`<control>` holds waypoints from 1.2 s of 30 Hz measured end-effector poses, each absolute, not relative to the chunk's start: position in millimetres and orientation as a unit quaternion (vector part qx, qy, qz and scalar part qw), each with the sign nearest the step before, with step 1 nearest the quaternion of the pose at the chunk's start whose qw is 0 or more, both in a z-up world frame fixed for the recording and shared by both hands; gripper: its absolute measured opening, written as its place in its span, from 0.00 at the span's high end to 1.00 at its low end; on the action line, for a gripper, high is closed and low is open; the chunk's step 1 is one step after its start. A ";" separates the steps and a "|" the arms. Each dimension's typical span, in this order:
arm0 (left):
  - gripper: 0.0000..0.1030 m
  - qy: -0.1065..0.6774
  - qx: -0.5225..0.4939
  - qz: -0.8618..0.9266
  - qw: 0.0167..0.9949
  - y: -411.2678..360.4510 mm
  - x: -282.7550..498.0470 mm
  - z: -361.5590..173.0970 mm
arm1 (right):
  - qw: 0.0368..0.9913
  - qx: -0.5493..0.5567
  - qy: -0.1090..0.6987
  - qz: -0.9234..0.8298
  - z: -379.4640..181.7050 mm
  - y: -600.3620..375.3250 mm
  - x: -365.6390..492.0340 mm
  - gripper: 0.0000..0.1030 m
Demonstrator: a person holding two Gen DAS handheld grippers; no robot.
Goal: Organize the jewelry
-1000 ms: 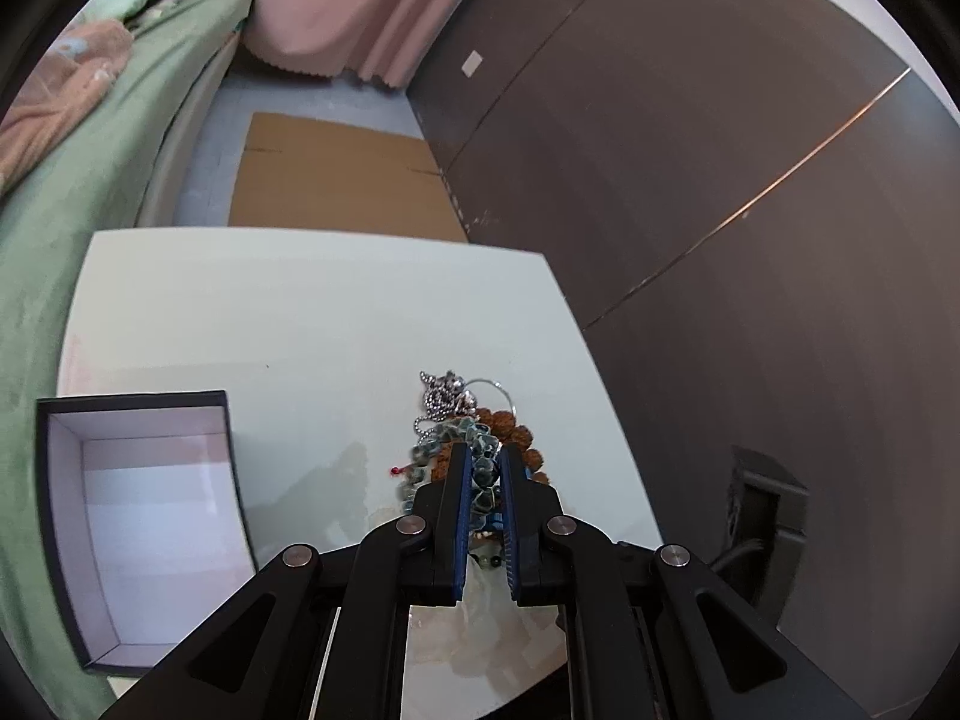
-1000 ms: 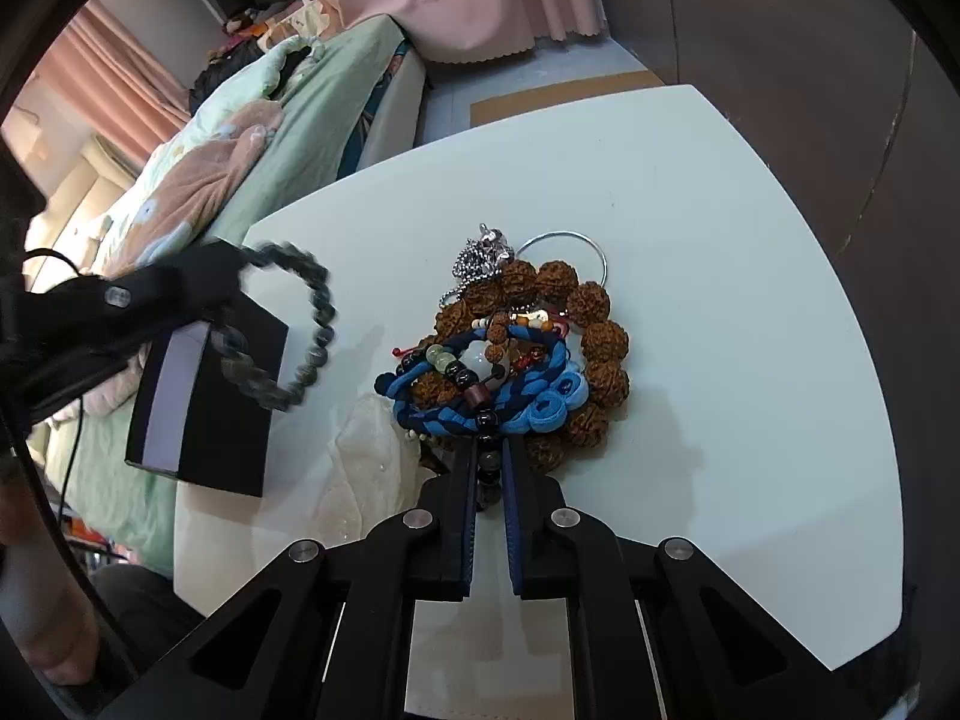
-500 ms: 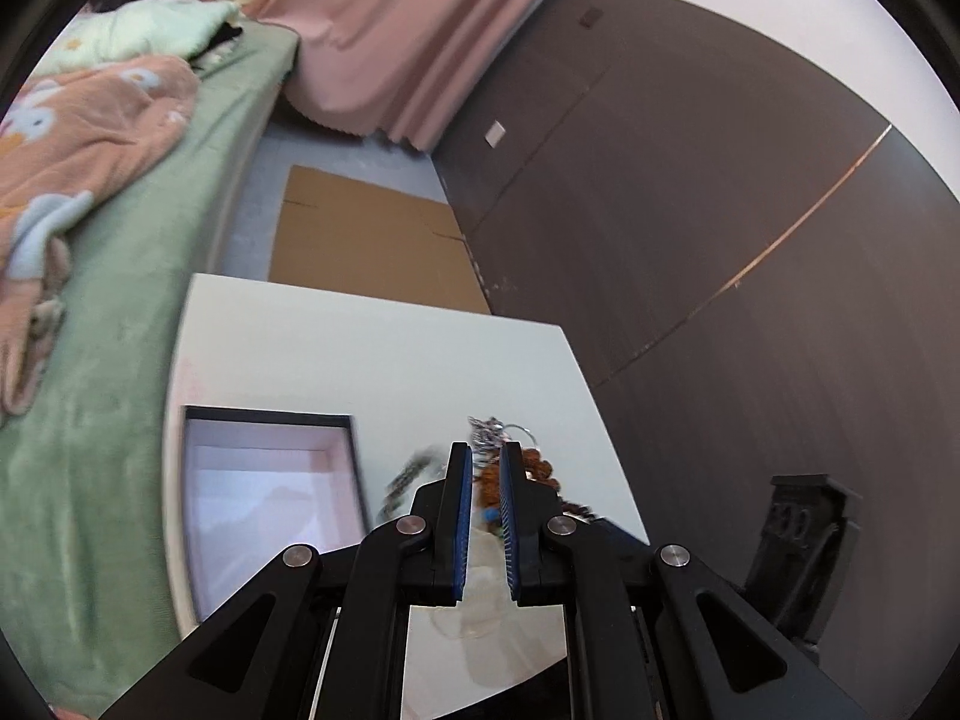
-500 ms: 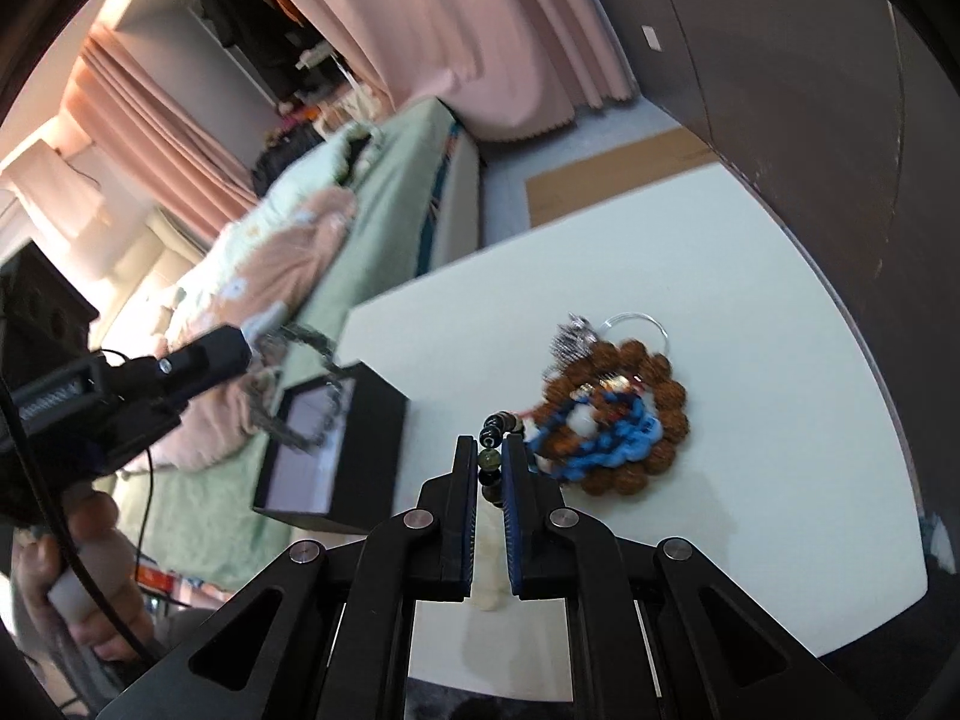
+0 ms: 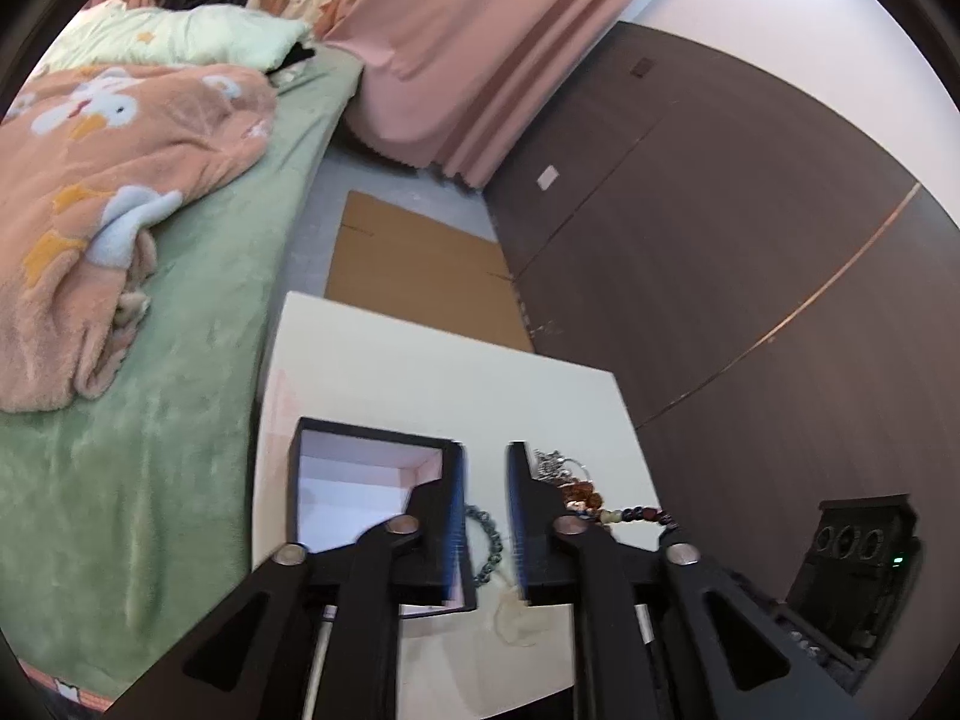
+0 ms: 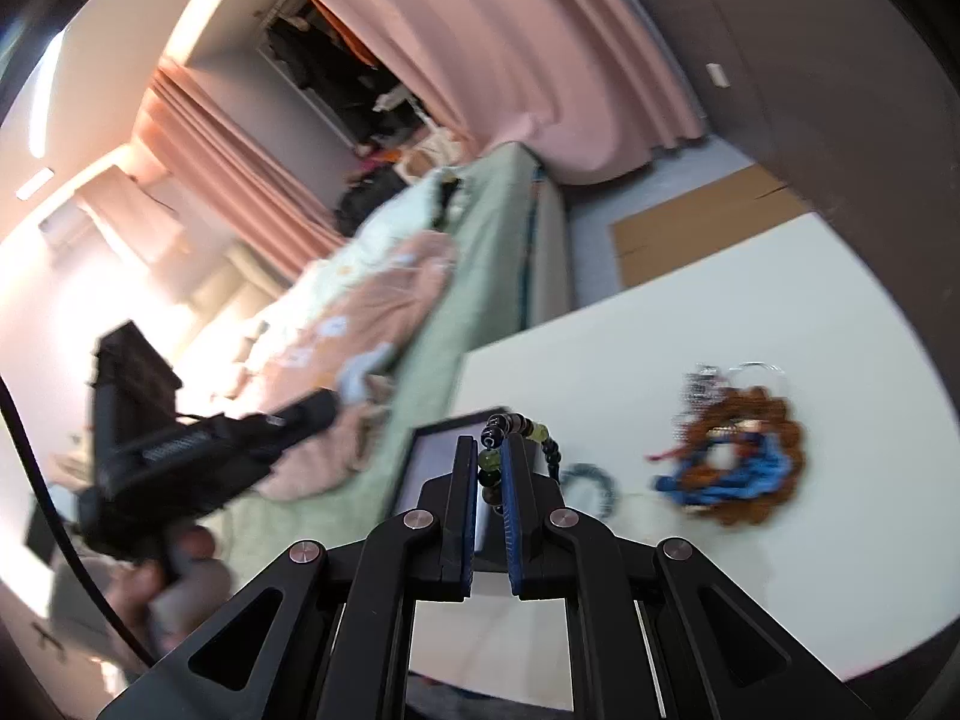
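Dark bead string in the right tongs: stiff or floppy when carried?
Likely floppy: the dark bead string arches over the right tongs and droops down one side. Round beads probably roll or slide once set down. Looks light.

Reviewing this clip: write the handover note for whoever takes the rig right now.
Left hand-held gripper: open, its jaws have just been opening, gripping nothing. The grey-green bracelet shows below them, seemingly beside the black box, not inside.
Right hand-held gripper: shut on a dark bead strand.
Done: nothing seen in the box.
Left: box both pieces, then the jewelry pile on the white table.
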State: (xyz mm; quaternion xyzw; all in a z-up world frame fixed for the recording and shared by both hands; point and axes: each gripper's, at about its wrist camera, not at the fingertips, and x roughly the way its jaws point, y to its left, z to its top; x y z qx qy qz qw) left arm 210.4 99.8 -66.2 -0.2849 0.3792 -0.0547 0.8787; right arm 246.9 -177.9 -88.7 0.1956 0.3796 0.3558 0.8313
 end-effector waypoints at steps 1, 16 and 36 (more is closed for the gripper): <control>0.50 0.383 -0.292 -0.050 0.875 103.6 211.2 -69.7 | 0.827 0.201 0.377 0.366 -86.9 -173.3 247.3 0.91; 0.23 0.376 -0.333 0.018 0.864 138.7 209.3 -81.5 | 0.808 0.071 0.462 0.359 -99.1 -80.4 294.4 0.70; 0.23 0.417 -0.307 0.024 0.855 126.0 240.1 -111.1 | 0.783 -0.003 0.565 0.262 -191.5 -91.4 333.5 0.90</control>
